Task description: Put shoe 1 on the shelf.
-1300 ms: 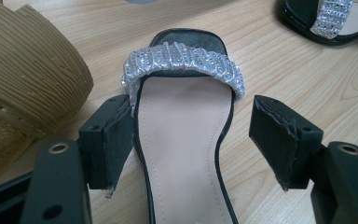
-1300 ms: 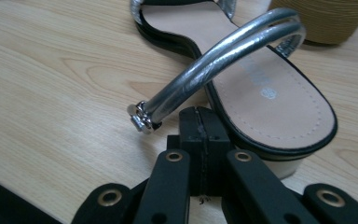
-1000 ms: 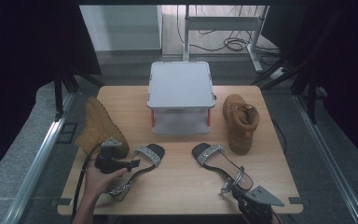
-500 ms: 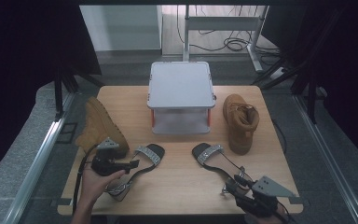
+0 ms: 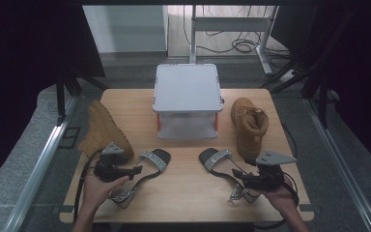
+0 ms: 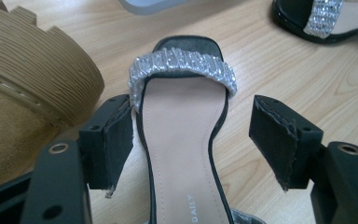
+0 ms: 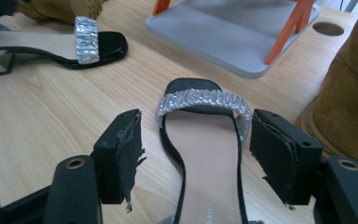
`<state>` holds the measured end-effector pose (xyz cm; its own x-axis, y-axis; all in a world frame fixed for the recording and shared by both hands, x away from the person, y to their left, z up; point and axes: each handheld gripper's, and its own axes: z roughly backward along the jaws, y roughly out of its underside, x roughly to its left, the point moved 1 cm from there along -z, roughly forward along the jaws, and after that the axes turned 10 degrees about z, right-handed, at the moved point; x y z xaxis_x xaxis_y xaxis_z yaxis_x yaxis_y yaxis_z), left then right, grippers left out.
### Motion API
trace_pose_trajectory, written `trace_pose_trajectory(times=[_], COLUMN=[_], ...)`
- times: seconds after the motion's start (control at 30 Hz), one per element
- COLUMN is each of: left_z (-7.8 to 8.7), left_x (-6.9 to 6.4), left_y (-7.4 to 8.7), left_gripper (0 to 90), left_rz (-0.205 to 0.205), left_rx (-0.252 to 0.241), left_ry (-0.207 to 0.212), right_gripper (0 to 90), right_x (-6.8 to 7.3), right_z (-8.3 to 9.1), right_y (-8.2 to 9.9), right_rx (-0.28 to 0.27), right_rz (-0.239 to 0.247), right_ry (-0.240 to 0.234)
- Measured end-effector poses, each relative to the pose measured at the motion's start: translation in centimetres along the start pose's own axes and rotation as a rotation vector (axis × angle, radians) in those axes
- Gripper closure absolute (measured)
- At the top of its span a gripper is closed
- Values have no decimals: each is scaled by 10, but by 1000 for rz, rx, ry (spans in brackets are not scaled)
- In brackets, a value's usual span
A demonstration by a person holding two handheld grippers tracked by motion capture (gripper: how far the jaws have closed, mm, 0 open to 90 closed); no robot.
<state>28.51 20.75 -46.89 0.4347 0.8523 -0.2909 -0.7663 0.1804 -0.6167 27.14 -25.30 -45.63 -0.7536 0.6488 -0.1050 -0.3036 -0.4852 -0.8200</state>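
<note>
Two black sandals with glittering toe straps lie on the wooden table point(image 5: 193, 193). My left gripper point(image 5: 136, 170) is open astride the left sandal point(image 5: 155, 159). In the left gripper view the insole point(image 6: 182, 140) runs between the gripper's point(image 6: 193, 126) spread pads, and the left pad point(image 6: 119, 140) is close to the sandal's edge. My right gripper point(image 5: 239, 178) has just been opening. It is open astride the right sandal point(image 5: 215, 158), whose strap point(image 7: 203, 100) lies just past the open gripper point(image 7: 198, 140), with the pads clear of the sandal's sides.
A grey rack point(image 5: 188, 89) on orange legs stands at the table's middle back. One tan boot point(image 5: 105, 130) lies on its side at the left, close to my left hand. Another tan boot point(image 5: 250, 124) stands upright at the right, just beyond my right gripper.
My right gripper has lifted from the table's front edge and moved toward the right sandal, and its jaws have gone from shut to wide open. The left gripper has stayed put.
</note>
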Motion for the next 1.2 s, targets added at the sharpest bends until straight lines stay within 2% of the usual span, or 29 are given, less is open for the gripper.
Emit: trace_pose_trajectory(times=[0.1,0.23,0.37,0.5,0.67,0.87,1.03,1.2], left_z=[4,6,4,-1,-12,-22,-33,-46], left_x=[-3,-2,1,2,2,-2,-4,-3], left_y=[-1,-1,4,10,20,19,16,17], left_gripper=[302,301,292,286,278,280,281,325], left_rz=[-13,-25,-3,-15,-43,-56,-60,-57], left_rx=[3,16,34,83,176,217,262,307], left_ry=[27,16,12,-20,-60,-99,-105,-137], right_gripper=[334,335,332,323,340,336,327,317], right_x=[-6,-8,-13,-14,-13,-13,-12,-17], right_z=[-7,-9,-10,-9,-12,-17,-21,-26], right_y=[-1,-2,-2,-3,-1,1,1,3], right_rx=[24,35,47,43,51,66,90,124], right_rz=[-12,-45,-77,-78,-60,-53,-38,-43], right_ry=[-11,-27,-14,0,33,44,32,26])
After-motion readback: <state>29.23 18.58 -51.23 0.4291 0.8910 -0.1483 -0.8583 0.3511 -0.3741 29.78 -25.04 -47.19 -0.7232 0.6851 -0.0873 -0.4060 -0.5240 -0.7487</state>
